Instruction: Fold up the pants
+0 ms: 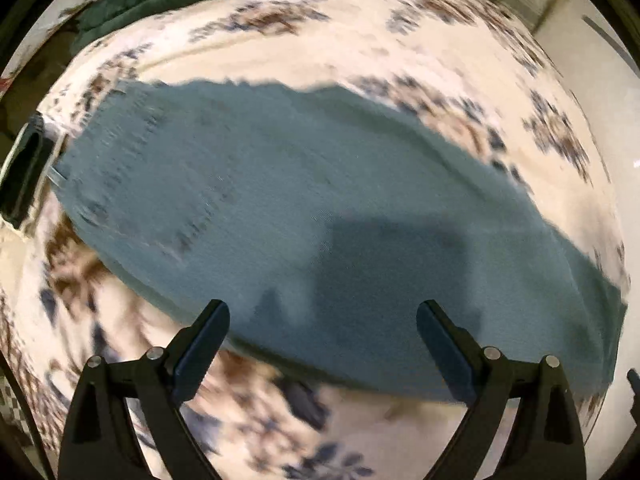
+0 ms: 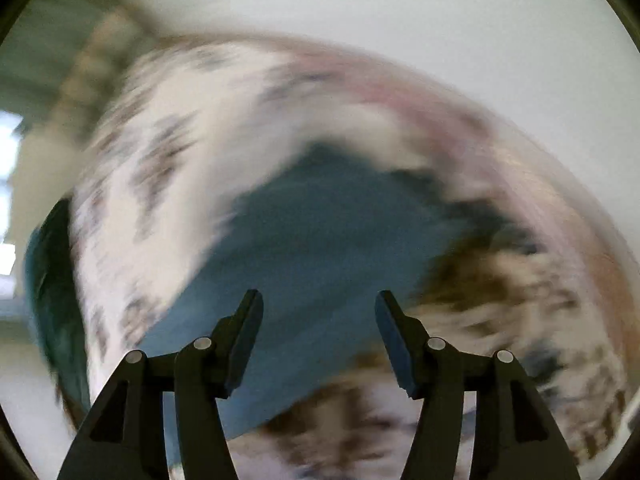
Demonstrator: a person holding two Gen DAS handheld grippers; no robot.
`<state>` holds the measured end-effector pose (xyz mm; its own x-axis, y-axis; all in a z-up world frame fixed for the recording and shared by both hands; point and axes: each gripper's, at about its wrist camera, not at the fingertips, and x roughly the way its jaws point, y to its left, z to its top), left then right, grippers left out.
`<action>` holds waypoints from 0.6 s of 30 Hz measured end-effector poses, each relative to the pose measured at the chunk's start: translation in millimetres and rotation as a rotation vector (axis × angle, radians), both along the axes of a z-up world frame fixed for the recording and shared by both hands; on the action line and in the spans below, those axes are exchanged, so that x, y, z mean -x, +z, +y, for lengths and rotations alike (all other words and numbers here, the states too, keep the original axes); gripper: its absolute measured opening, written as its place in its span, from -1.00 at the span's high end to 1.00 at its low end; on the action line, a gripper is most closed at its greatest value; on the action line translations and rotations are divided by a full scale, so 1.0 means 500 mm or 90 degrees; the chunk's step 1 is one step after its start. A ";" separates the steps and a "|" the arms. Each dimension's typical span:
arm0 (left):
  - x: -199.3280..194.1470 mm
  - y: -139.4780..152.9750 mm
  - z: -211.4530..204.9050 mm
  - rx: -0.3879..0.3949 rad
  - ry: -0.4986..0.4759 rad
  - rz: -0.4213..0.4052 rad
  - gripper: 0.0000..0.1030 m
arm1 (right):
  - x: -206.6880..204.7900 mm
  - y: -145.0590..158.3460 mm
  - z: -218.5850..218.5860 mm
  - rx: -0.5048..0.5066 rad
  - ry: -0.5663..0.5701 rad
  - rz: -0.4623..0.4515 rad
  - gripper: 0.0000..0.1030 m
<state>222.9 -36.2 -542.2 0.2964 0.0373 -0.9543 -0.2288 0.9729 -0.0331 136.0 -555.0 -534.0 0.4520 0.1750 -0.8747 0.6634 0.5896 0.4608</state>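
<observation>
pants [image 1: 320,208] lying flat on a flowered bedspread [image 1: 280,48], running ten to four o'clock. left gripper [image 1: 323,320] hovering over them, fingers wide apart, nothing between. right gripper [image 2: 319,308] likewise apart, empty; view blurred.

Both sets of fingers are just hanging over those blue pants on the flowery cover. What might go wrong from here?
1. Both grippers, left and right, are open with nothing held, so a closing pinch may catch only the top layer of the blue pants.
2. The floral cover lies right beside the pants' edge; the fingers might grab it too.
3. Both views are blurred, so aim may be off.
</observation>
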 end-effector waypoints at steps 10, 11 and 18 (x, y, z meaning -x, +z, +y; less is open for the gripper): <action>-0.267 -0.097 0.098 -0.048 -0.053 0.064 -0.86 | -0.435 -0.133 0.558 -0.037 0.466 0.044 0.44; -0.289 -0.121 0.105 -0.060 -0.061 0.079 -0.90 | -0.463 -0.164 0.573 -0.014 0.471 0.070 0.47; -0.325 -0.136 0.125 -0.047 -0.072 0.081 -1.00 | -0.531 -0.213 0.566 0.016 0.426 0.087 0.90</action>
